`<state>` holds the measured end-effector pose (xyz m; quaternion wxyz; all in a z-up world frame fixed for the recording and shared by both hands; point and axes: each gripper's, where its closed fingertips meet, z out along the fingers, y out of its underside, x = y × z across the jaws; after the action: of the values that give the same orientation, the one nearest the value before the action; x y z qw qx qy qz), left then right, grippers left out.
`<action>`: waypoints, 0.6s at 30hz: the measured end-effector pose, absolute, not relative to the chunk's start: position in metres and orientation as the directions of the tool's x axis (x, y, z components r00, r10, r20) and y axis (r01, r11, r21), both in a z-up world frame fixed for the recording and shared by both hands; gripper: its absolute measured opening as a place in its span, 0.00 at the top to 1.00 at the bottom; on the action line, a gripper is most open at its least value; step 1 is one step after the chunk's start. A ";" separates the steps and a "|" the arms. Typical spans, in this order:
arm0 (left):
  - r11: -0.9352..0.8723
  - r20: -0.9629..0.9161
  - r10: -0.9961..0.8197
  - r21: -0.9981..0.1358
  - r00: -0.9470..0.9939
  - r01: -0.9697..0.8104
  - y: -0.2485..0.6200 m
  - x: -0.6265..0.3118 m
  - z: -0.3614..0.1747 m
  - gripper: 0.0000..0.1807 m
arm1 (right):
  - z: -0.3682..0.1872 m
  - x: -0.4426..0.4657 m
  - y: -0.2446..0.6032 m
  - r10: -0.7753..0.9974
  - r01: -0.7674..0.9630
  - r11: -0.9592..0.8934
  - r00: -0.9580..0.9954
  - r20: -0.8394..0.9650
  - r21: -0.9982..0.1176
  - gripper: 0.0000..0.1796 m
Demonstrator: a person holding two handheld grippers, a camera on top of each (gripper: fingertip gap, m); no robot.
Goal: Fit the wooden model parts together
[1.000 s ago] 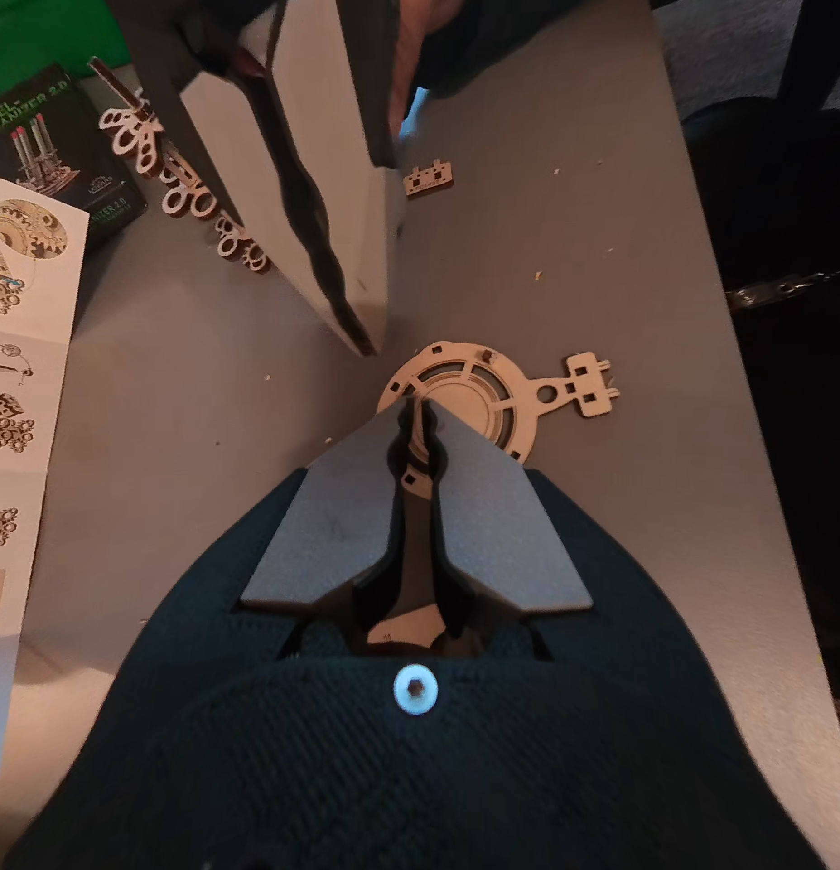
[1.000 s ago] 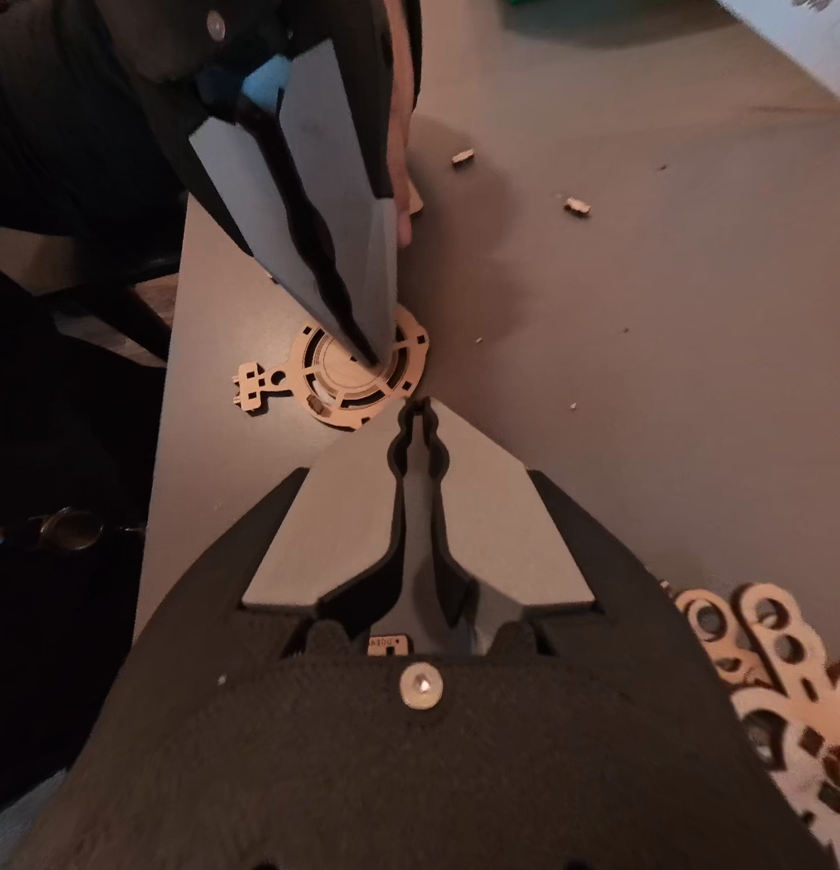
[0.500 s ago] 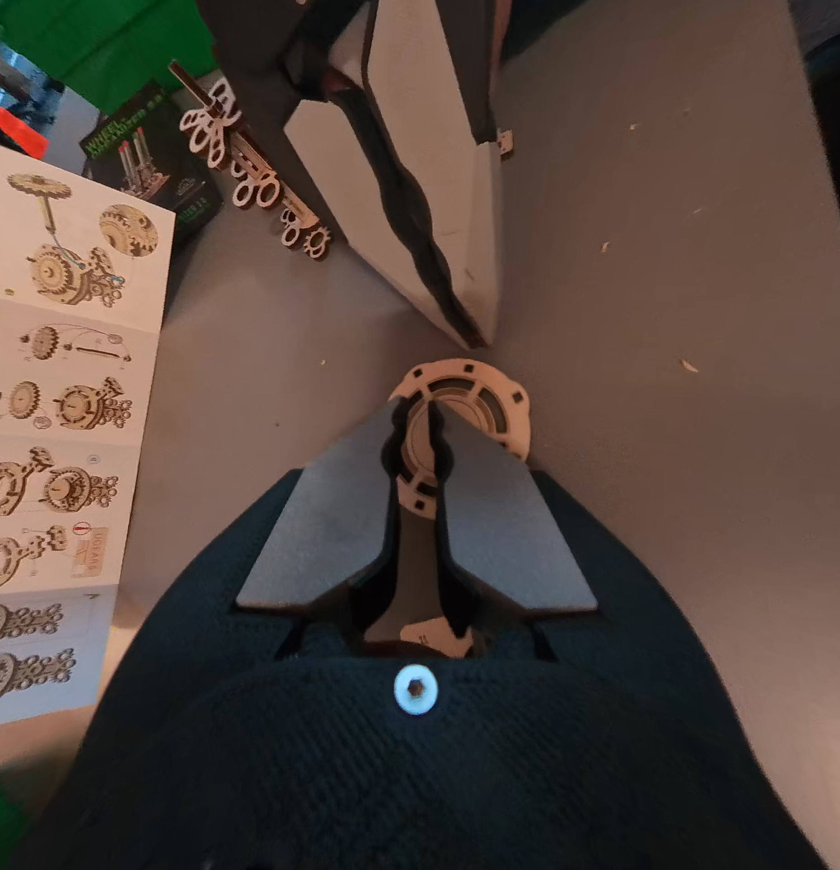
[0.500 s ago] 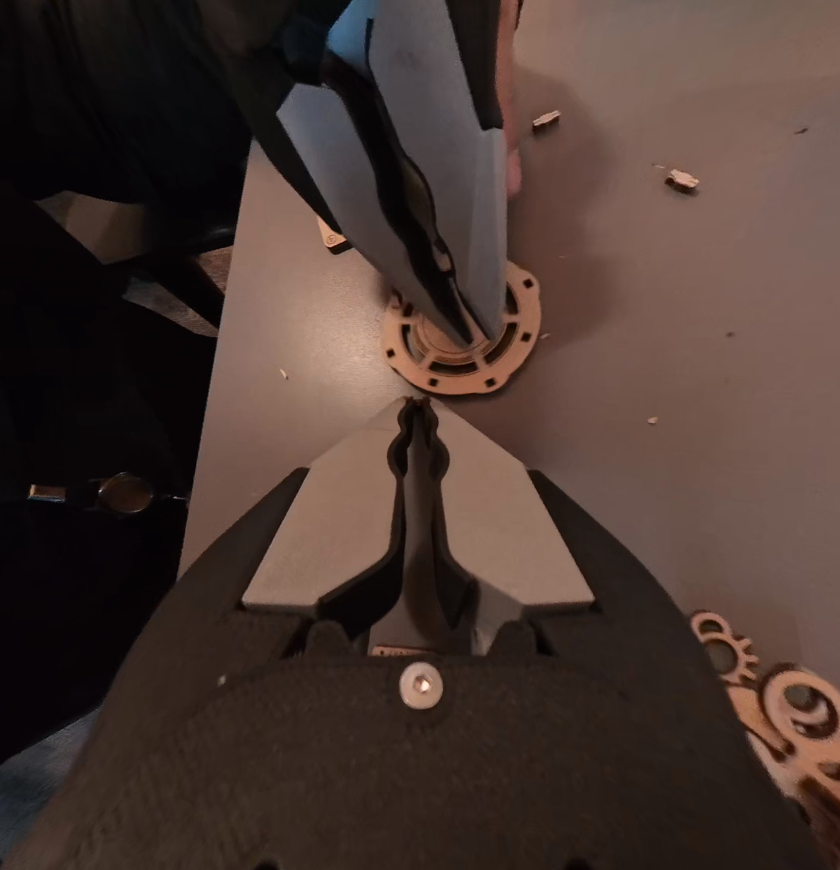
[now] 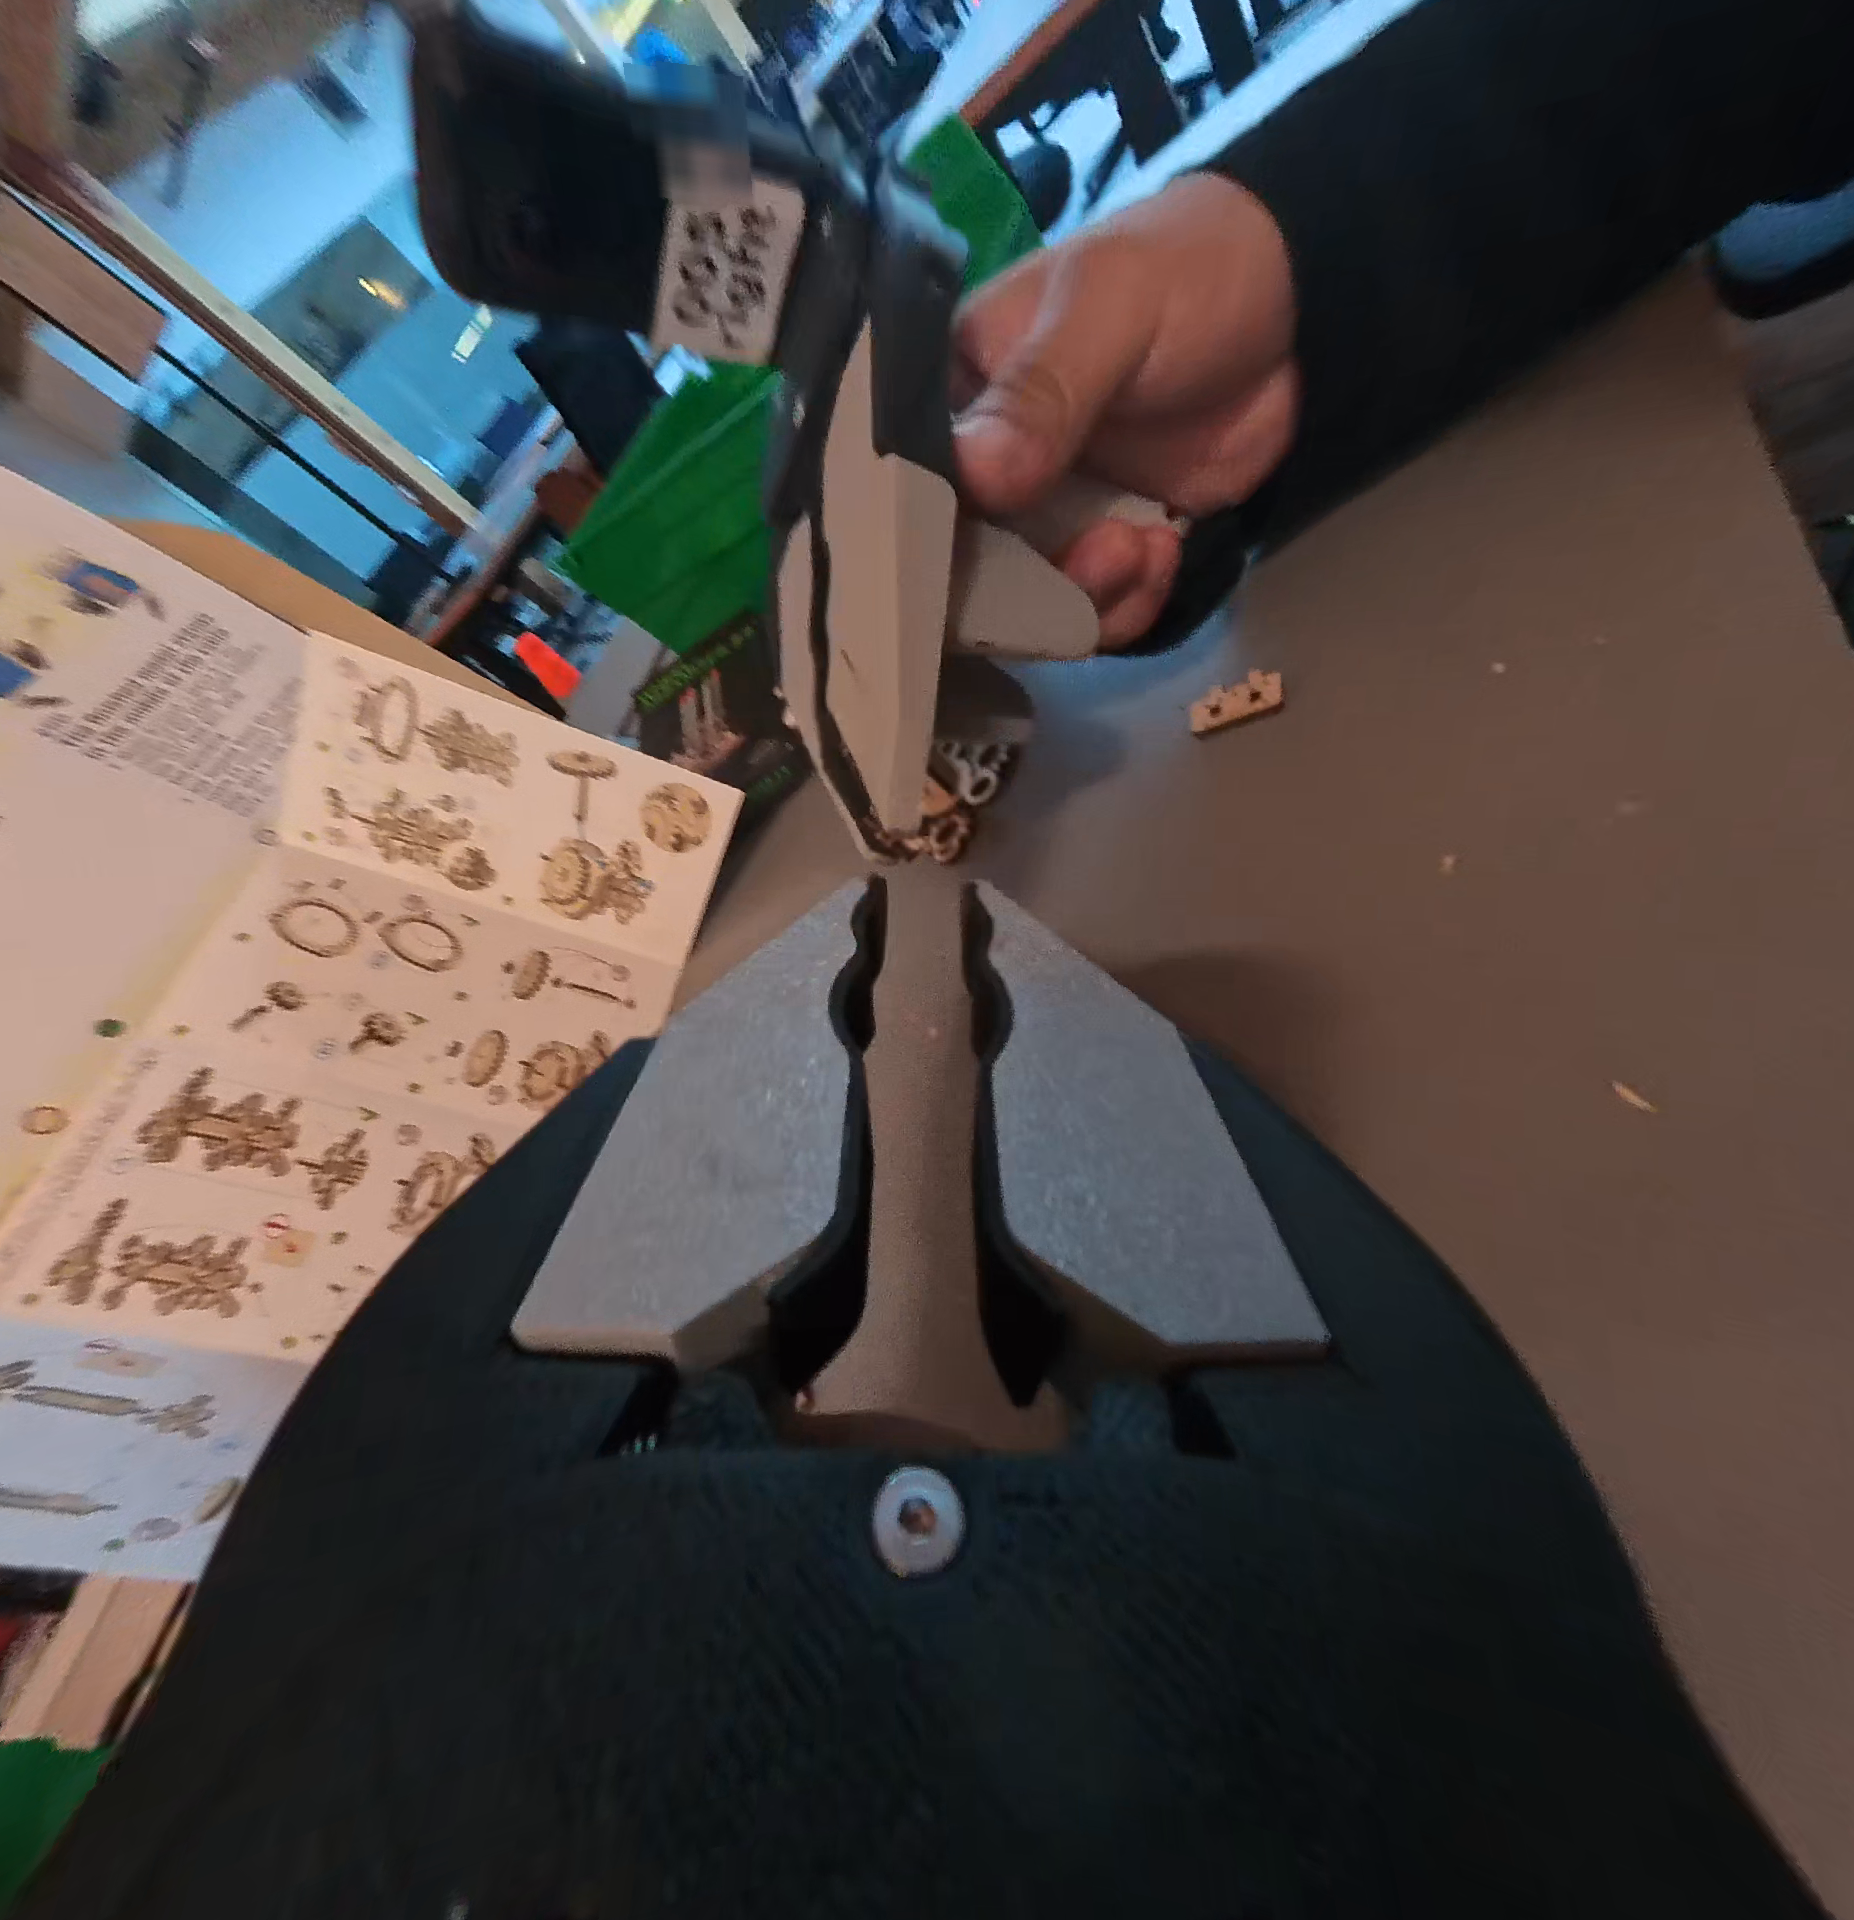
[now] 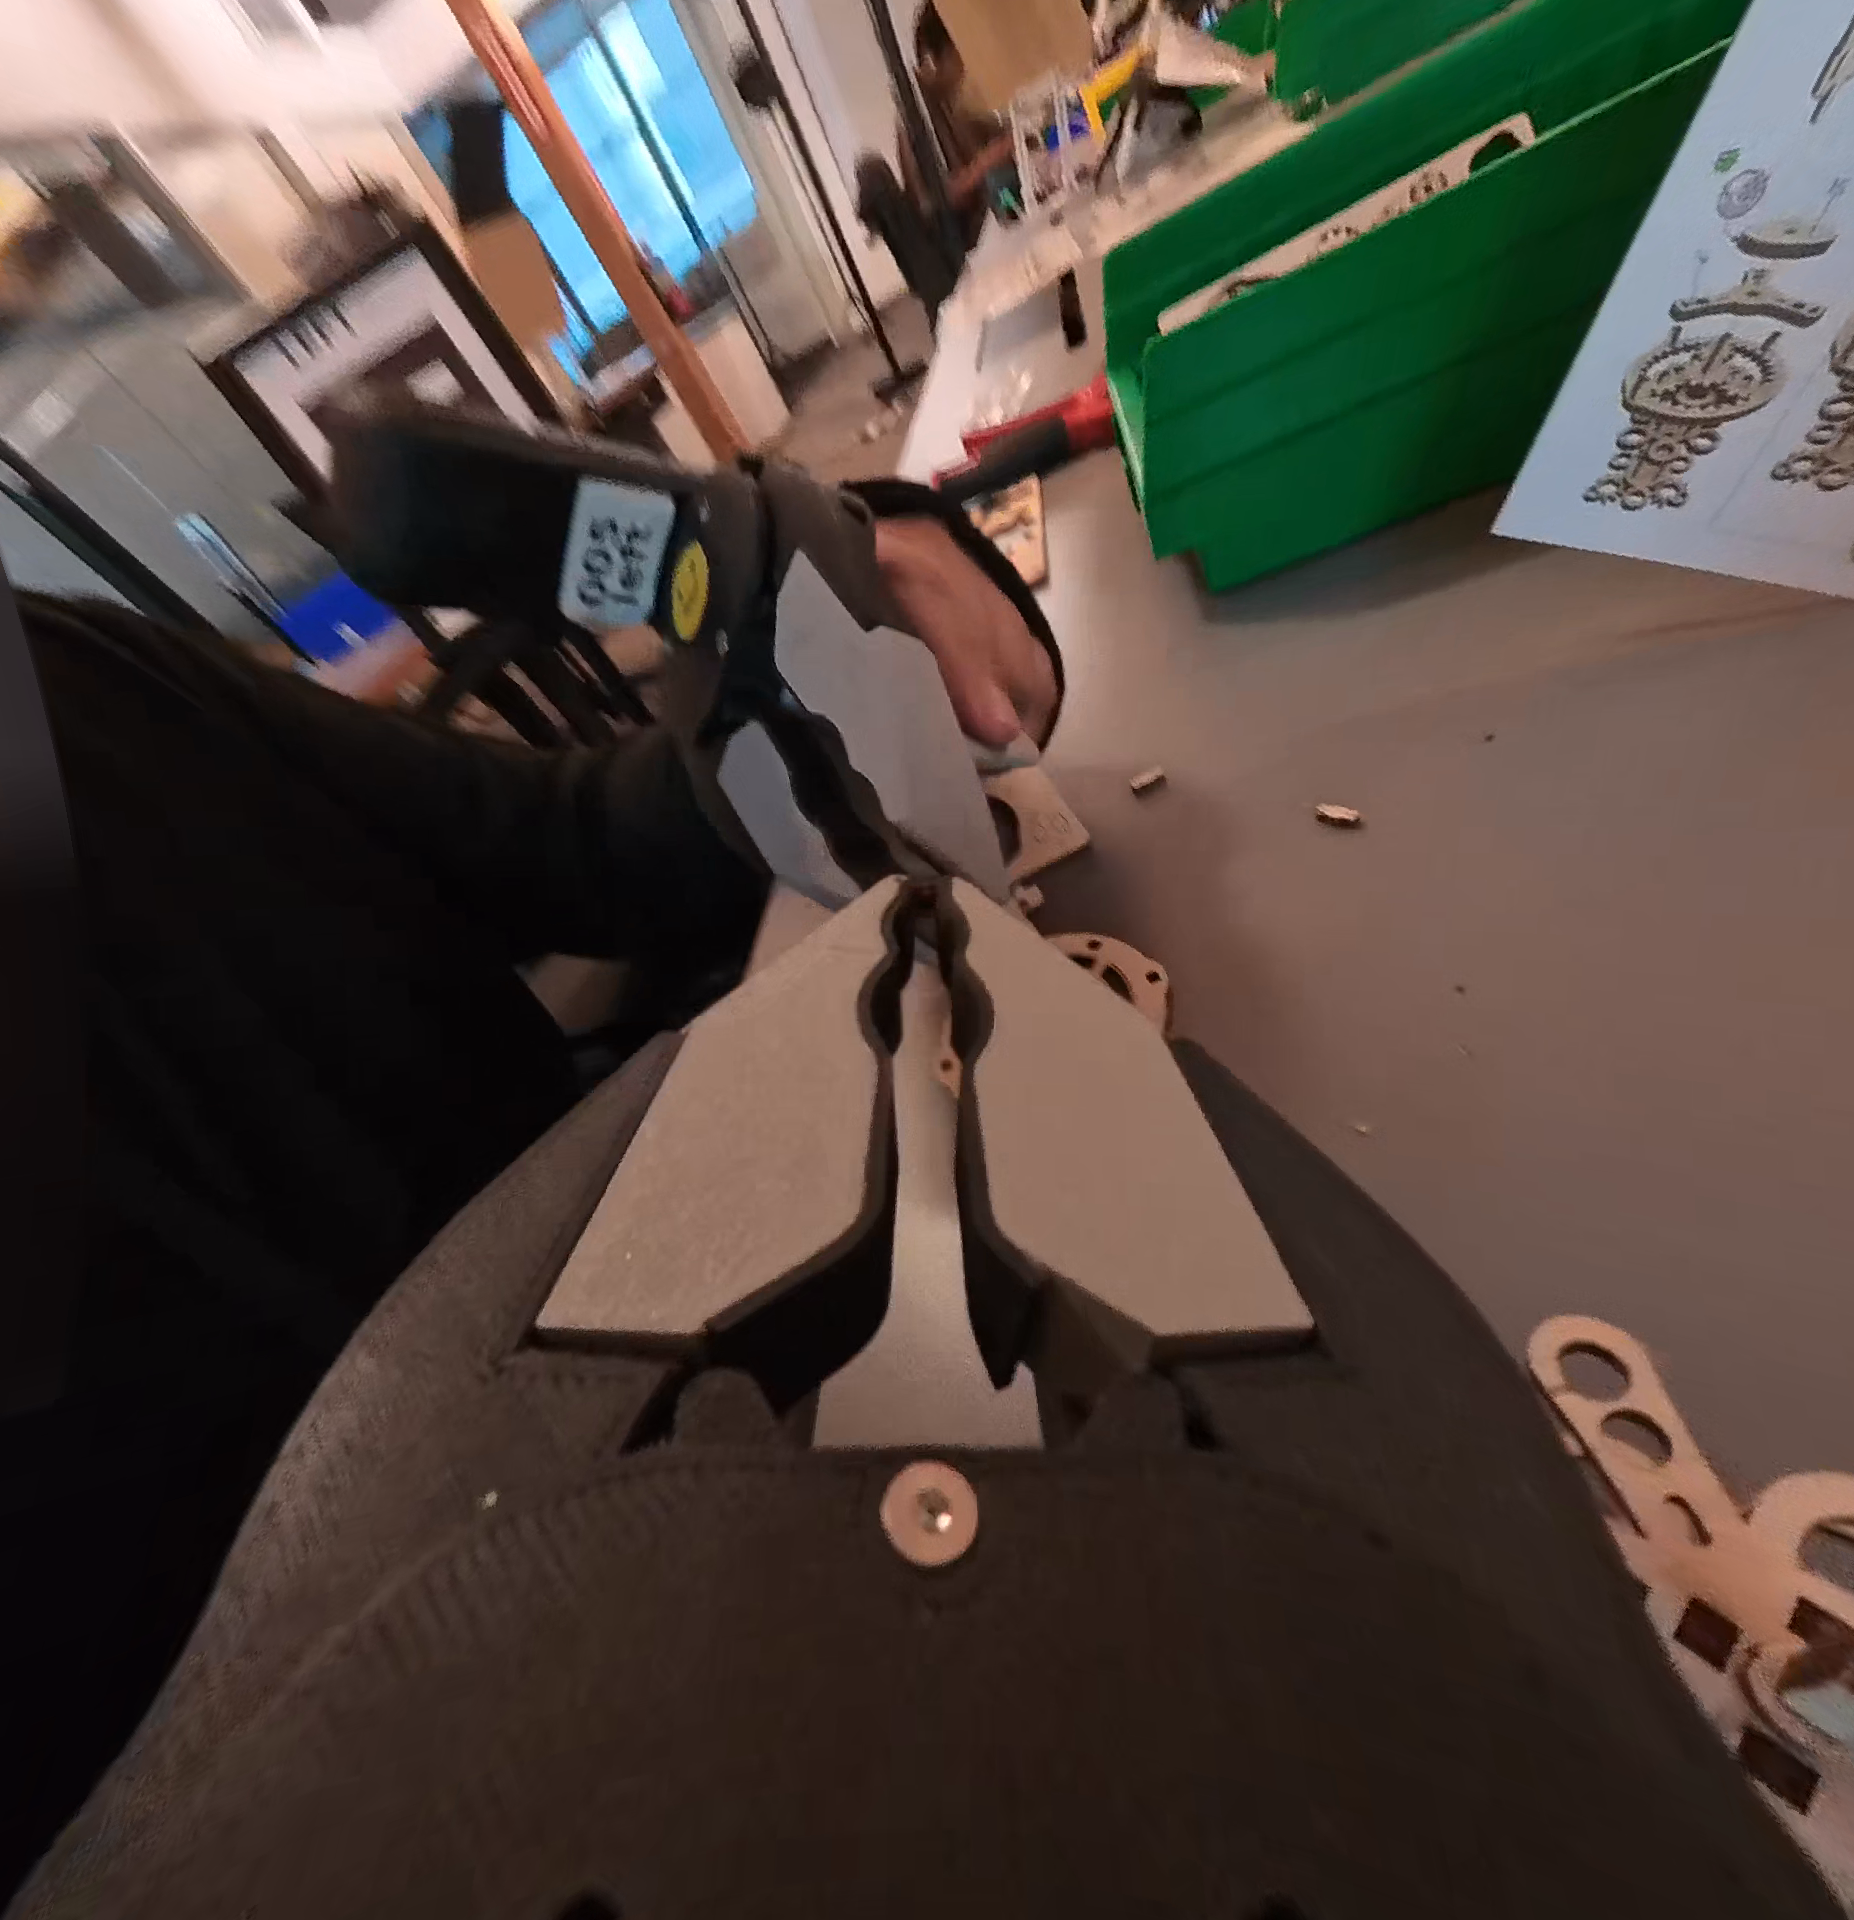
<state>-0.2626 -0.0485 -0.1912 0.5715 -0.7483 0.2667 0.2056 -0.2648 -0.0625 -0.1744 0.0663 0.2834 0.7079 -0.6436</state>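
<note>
With left fingers (image 5: 736, 1122) released and empty and right fingers (image 6: 1089, 1164) closed on seemingly nothing, the ring (image 6: 1115, 966) lies unrestrained on the worktop (image 6: 1474, 935) and could skid if nudged

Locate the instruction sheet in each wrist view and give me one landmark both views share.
Left wrist view: the instruction sheet fills the left side of the picture, its diagrams facing up.
Right wrist view: it shows at the upper right edge, cut off by the frame.
Shared landmark: the green bin, close beside the sheet in both.
</note>
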 end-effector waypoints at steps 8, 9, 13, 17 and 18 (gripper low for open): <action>-0.068 -0.663 -0.042 -0.745 0.748 -0.664 -0.054 -0.262 -0.158 0.98 | -0.154 -0.275 -0.056 0.163 0.626 -0.222 -0.732 -0.662 -0.747 1.00; -0.068 -0.665 -0.026 -0.744 0.747 -0.665 -0.054 -0.263 -0.156 0.97 | -0.154 -0.276 -0.057 0.168 0.627 -0.224 -0.729 -0.663 -0.746 1.00; -0.090 -0.677 0.010 -0.733 0.736 -0.674 -0.053 -0.269 -0.155 0.95 | -0.152 -0.277 -0.061 0.145 0.644 -0.252 -0.713 -0.686 -0.723 1.00; -0.117 -0.707 0.054 -0.706 0.705 -0.699 -0.053 -0.276 -0.153 0.97 | -0.150 -0.281 -0.063 0.132 0.654 -0.291 -0.696 -0.706 -0.699 1.00; -0.117 -0.708 0.051 -0.705 0.704 -0.700 -0.053 -0.275 -0.154 0.98 | -0.149 -0.282 -0.063 0.131 0.652 -0.297 -0.696 -0.706 -0.698 1.00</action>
<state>-0.2754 -0.0529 -0.1538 0.6205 -0.6835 0.2375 0.3023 -0.2816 -0.0633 -0.1492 0.1792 0.3462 0.5650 -0.7272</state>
